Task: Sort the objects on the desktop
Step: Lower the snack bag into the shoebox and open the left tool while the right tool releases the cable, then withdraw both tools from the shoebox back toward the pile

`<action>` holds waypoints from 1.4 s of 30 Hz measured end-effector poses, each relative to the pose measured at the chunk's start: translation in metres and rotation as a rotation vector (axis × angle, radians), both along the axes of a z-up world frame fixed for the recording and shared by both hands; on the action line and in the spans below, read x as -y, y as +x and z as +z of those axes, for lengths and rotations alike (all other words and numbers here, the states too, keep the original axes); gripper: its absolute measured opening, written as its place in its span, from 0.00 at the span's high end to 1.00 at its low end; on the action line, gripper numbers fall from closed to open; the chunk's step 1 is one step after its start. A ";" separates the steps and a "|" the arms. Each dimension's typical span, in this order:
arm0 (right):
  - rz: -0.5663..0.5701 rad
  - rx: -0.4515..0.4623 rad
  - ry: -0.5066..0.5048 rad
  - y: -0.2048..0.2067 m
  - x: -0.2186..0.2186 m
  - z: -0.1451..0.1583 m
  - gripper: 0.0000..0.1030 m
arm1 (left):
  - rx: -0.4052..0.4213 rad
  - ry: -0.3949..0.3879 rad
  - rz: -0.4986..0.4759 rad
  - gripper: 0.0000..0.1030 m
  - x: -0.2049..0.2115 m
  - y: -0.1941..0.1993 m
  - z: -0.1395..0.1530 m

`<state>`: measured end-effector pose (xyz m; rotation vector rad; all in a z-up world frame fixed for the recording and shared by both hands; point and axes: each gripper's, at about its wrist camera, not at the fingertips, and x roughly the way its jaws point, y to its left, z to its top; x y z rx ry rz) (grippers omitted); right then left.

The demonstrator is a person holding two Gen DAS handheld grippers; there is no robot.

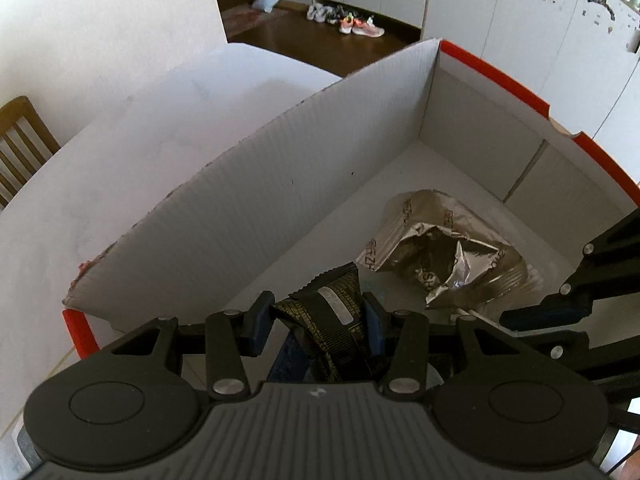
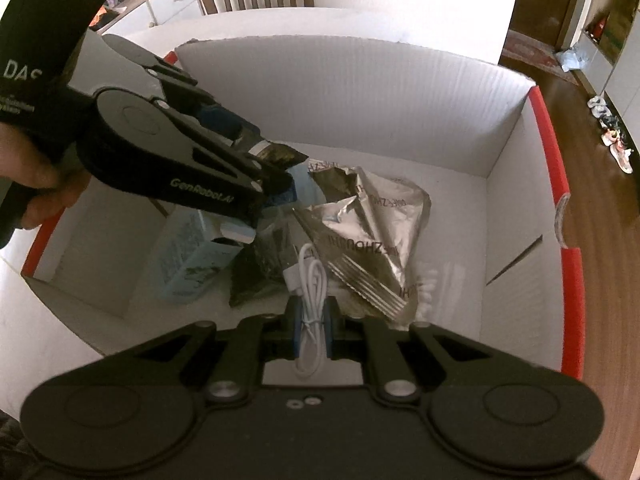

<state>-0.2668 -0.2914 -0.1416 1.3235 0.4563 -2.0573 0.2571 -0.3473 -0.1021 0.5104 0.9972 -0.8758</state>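
Inside the box [image 2: 516, 208], bare floor lies at two to three o'clock in the right wrist view, beyond the silver foil bag [image 2: 372, 216]. The bag blocks the centre; the blue carton [image 2: 192, 260] and dark packet [image 2: 260, 268] crowd nine to ten o'clock. The left gripper [image 2: 276, 176] hangs over eleven o'clock, the tall wall [image 2: 340, 92] closing twelve.
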 end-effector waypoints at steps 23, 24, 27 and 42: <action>-0.035 -0.001 0.005 0.001 0.001 0.011 0.81 | -0.091 0.040 0.036 0.37 -0.006 0.013 -0.005; -0.038 -0.002 0.002 0.001 0.000 0.013 0.81 | -0.089 0.039 0.035 0.37 -0.007 0.013 -0.005; -0.045 -0.010 -0.004 0.001 -0.003 0.018 0.80 | -0.082 0.028 0.038 0.37 -0.013 0.011 -0.002; -0.063 -0.041 -0.056 0.004 -0.015 0.038 0.80 | -0.066 -0.087 0.051 0.37 -0.039 -0.015 0.034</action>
